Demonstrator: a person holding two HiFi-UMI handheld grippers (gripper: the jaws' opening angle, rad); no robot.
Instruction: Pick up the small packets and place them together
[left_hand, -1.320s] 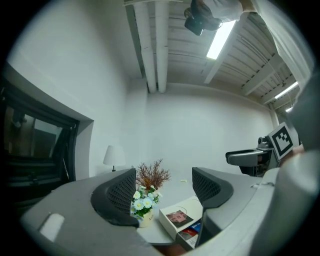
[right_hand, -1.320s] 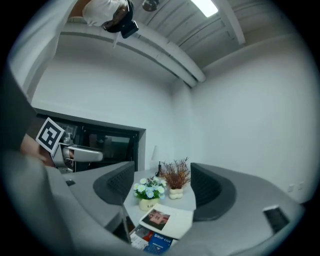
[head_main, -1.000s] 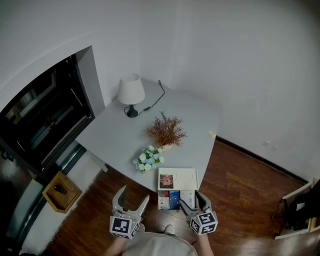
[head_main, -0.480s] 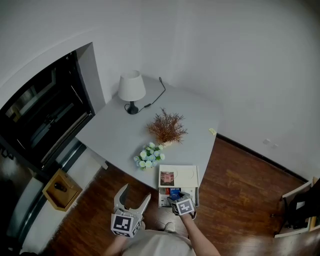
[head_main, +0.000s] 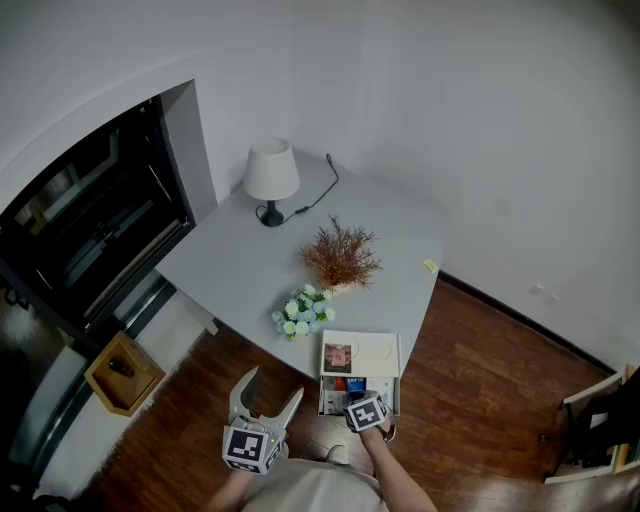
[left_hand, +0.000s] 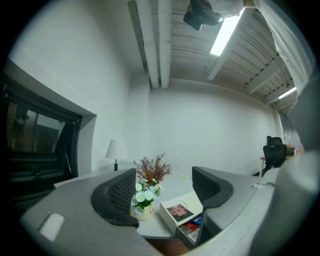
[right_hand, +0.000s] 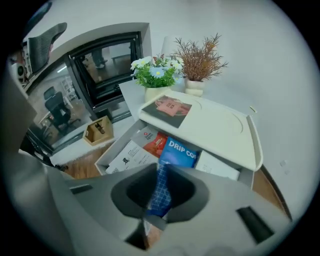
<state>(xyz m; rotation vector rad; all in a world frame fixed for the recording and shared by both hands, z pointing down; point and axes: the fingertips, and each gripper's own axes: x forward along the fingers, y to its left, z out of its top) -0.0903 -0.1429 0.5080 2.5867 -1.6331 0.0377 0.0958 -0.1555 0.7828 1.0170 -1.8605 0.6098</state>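
Observation:
An open drawer (right_hand: 116, 142) under the table's near edge holds small packets: a white one (right_hand: 127, 156), a red one (right_hand: 154, 141) and a blue packet (right_hand: 179, 150) printed "DRIP". My right gripper (right_hand: 162, 176) points steeply down into the drawer (head_main: 325, 396). Its jaws have just been closing and now pinch the near edge of the blue packet (head_main: 354, 384). In the head view my right gripper (head_main: 358, 396) sits over the drawer. My left gripper (head_main: 266, 412) hangs open and level at the lower left, with nothing between its fingers (left_hand: 120, 192).
A flat white tray (right_hand: 215, 131) with a pink picture card lies on the grey table (head_main: 250, 270) just above the drawer. A small flower pot (head_main: 298, 314), a dried plant (head_main: 340, 256) and a lamp (head_main: 271, 180) stand further back. A wooden box (head_main: 118, 372) sits on the floor at left.
My right gripper has dropped from beside the drawer down into it, tipped forward, and closed on the blue packet. The left gripper has stayed where it was.

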